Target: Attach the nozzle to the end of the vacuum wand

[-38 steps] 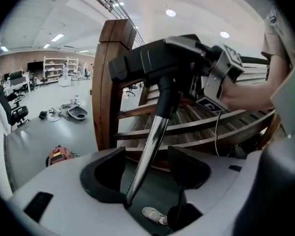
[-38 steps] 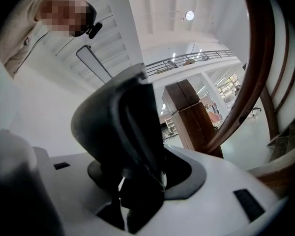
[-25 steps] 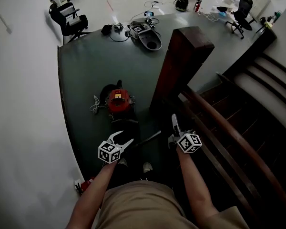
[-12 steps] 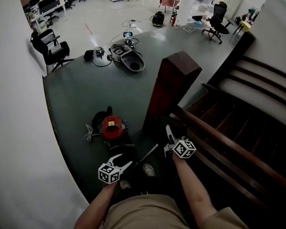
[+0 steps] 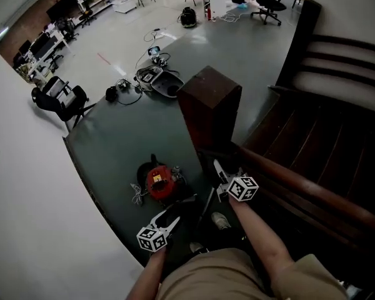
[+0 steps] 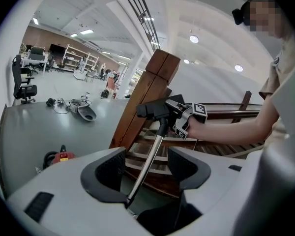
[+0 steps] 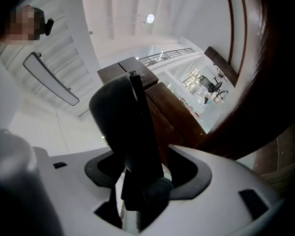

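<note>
The metal wand (image 6: 150, 156) rises from between my left gripper's (image 6: 146, 154) jaws to the black nozzle (image 6: 155, 109) on its top end. That gripper's jaws stand wide apart, and the thin wand's lower end leans on the left one. My right gripper (image 6: 176, 107) is at the nozzle beside the wooden post. In the right gripper view the nozzle (image 7: 125, 122) fills the space between my right gripper's (image 7: 140, 154) jaws, which are opening; light shows along its left side. From the head view the wand (image 5: 206, 205) slants between left gripper (image 5: 169, 216) and right gripper (image 5: 217, 167).
The red vacuum canister (image 5: 159, 181) with its cord lies on the dark green floor, left of the wand. A thick wooden newel post (image 5: 209, 105) stands just ahead, with the handrail (image 5: 300, 186) and stairs (image 5: 337, 74) to the right. Another vacuum part (image 5: 161, 83) and an office chair (image 5: 59, 99) lie farther off.
The head view has swung, so the post and canister sit more central. My left gripper has dropped lower in the picture and the wand now stands steeper. The right gripper stays by the post.
</note>
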Motion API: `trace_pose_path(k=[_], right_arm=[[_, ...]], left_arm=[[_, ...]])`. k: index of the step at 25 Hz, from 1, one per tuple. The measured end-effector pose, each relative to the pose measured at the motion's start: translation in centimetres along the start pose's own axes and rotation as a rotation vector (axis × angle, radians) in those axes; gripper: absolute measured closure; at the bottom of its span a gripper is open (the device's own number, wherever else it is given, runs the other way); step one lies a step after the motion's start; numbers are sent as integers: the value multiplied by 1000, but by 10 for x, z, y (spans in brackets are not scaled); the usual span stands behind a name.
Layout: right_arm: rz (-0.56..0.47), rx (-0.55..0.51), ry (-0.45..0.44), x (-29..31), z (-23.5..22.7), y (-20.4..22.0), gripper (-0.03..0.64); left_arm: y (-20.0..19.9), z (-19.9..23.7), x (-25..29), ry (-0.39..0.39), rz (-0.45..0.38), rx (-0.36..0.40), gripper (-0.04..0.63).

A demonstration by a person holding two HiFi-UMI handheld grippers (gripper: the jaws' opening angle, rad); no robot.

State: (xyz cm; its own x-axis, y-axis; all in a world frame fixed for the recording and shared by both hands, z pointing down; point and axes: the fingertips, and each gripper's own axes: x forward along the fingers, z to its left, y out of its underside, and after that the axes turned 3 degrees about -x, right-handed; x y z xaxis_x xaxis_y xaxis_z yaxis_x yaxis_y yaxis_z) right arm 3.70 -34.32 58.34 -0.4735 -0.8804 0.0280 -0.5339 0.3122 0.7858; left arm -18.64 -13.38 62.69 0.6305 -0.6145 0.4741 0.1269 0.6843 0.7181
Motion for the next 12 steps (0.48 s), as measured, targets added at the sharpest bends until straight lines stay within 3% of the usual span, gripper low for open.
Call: trace_pose_path(k=[5,12], right_arm=[[-24,21,-5,-13,-3,-10,364],[-99,48,74,-67,-21,-19,365]], left_arm=[[-17,-11,21,2,37,25,333],[-18,-25,32,26,81,69,334]])
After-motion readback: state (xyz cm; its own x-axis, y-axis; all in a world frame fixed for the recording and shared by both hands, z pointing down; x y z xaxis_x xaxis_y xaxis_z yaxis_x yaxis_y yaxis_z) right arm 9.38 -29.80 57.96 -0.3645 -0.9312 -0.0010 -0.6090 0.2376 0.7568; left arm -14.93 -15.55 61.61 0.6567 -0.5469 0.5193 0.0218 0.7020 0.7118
